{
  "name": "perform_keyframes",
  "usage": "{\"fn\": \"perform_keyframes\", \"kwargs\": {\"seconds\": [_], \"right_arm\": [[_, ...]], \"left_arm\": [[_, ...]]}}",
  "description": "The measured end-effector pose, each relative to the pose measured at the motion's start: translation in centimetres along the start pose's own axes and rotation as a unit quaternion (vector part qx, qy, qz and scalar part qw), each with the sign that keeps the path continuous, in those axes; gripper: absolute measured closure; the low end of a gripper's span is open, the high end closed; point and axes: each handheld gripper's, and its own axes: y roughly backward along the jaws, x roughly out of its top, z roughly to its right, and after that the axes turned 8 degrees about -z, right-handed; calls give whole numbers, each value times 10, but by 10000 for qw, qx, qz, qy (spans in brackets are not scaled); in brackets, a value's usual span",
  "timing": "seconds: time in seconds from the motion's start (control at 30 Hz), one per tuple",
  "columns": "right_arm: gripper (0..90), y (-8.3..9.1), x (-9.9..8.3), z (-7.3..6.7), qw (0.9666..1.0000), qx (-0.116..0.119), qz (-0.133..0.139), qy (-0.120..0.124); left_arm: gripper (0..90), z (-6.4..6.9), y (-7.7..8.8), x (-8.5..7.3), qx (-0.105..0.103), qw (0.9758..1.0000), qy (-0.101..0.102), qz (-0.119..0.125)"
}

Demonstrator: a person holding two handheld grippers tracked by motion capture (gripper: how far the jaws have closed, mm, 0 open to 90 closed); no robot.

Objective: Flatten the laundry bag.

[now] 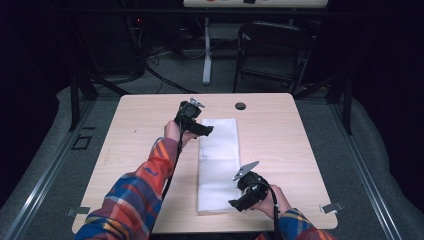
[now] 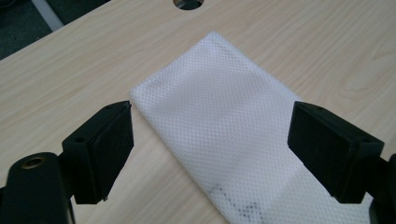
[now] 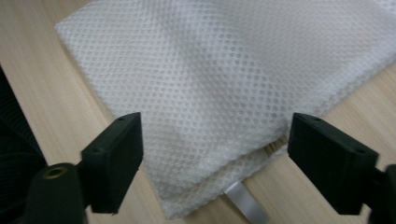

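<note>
The folded white mesh cloth lies flat on the worktop, under the released fingers of left gripper and right gripper, untouched.

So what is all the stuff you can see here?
mesh cloth: one, white, folded into a long strip, lying flat in the middle of the table.
table: one, light wood, with a small round hole near its far edge.
chair: one, black, on the floor behind the table.
left gripper: one, black, jaws open, at the far end of the cloth.
right gripper: one, black, jaws open, at the near end of the cloth.
sleeves: two, plaid in red, blue and yellow, coming in from the bottom.
</note>
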Motion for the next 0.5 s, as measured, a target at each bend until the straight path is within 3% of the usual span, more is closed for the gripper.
{"fn": "perform_keyframes", "kwargs": {"seconds": [0.2,0.33,0.5], "right_arm": [[85,4,-2,6,9997,-83,83,-220],[35,7,-5,8,9993,-193,122,-293],[12,10,-10,15,9987,-288,134,-398]], "left_arm": [[109,12,6,-18,-132,9998,-140,-75],[95,20,17,-35,-353,9992,-197,10],[84,29,25,-55,-454,9986,-257,49]]}}
